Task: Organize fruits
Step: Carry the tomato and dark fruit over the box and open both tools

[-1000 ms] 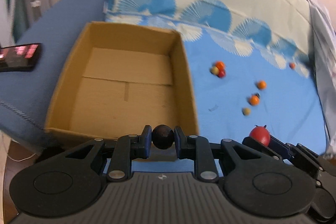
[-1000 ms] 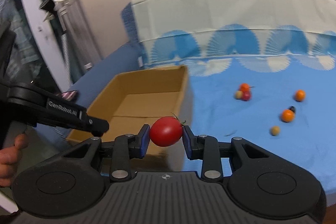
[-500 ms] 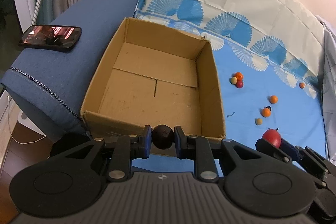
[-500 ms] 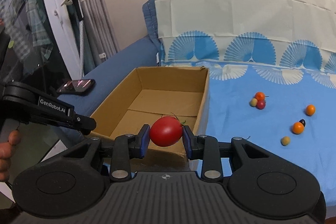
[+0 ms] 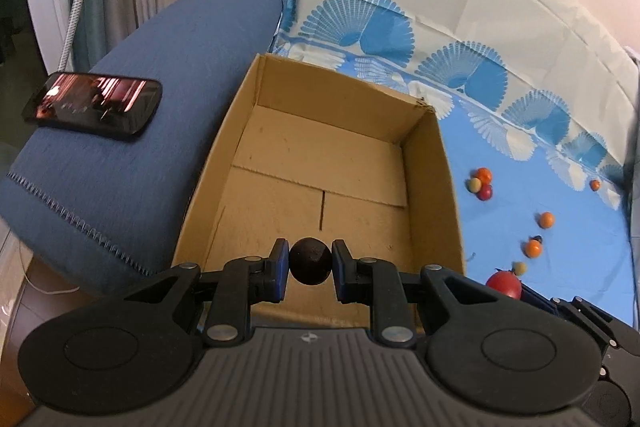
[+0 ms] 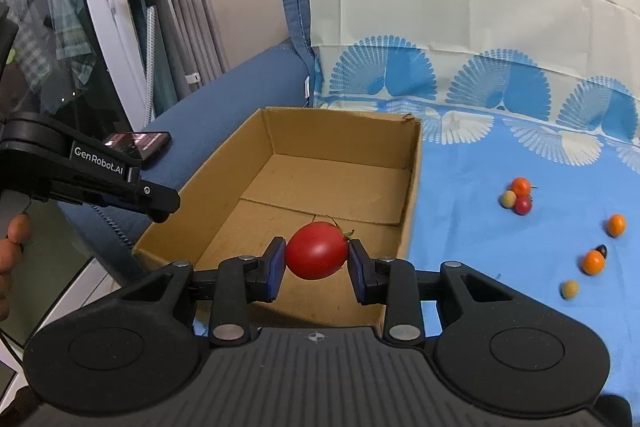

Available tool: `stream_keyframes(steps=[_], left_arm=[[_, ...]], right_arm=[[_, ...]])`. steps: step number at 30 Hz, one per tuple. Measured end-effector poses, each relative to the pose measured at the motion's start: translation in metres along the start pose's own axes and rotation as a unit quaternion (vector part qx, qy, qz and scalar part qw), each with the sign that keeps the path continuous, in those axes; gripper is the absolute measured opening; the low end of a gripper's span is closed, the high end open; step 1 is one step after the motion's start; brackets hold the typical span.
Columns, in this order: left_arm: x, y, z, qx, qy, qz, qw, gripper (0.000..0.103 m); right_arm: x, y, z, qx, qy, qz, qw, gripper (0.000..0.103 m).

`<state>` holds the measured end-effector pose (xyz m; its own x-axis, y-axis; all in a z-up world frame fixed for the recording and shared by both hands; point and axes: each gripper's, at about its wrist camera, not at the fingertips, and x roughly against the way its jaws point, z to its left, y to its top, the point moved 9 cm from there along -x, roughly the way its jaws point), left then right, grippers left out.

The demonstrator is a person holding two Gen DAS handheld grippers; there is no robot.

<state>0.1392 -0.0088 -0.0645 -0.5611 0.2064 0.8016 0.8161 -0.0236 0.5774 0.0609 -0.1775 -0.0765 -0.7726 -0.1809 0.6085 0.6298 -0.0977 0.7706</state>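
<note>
Gripping round dark fruit [image 5: 311,265], smooth red tomato [image 6: 317,255], plain cardboard box [image 5: 450,187]

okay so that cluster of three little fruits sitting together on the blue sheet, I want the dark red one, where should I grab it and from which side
Take the dark red fruit across its round middle, coming from above and from its near, open side. The orange fruit sits right behind it and the pale yellow fruit presses in at its left, so probably set the fingers front to back, or nudge it clear first.
</note>
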Motion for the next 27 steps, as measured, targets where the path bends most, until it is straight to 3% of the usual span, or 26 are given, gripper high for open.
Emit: stream_keyframes(steps=[6,13,27], left_arm=[[-0.043,0.015,0.003,-0.009,0.011,0.016,0.9998,0.025],[-0.097,0.007,0.011,-0.022,0.032,0.056,0.9977,0.025],[-0.15,-0.009,0.018,-0.053,0.053,0.097,0.9925,0.025]], right_arm=[[-0.045,0.007,0.001,0.011,-0.002,0.022,1.0,0.035],[-0.092,-0.006,0.002,0.025,-0.005,0.061,0.998,0.035],[-0.13,-0.03,0.001,0.055,-0.012,0.104,0.993,0.035]])
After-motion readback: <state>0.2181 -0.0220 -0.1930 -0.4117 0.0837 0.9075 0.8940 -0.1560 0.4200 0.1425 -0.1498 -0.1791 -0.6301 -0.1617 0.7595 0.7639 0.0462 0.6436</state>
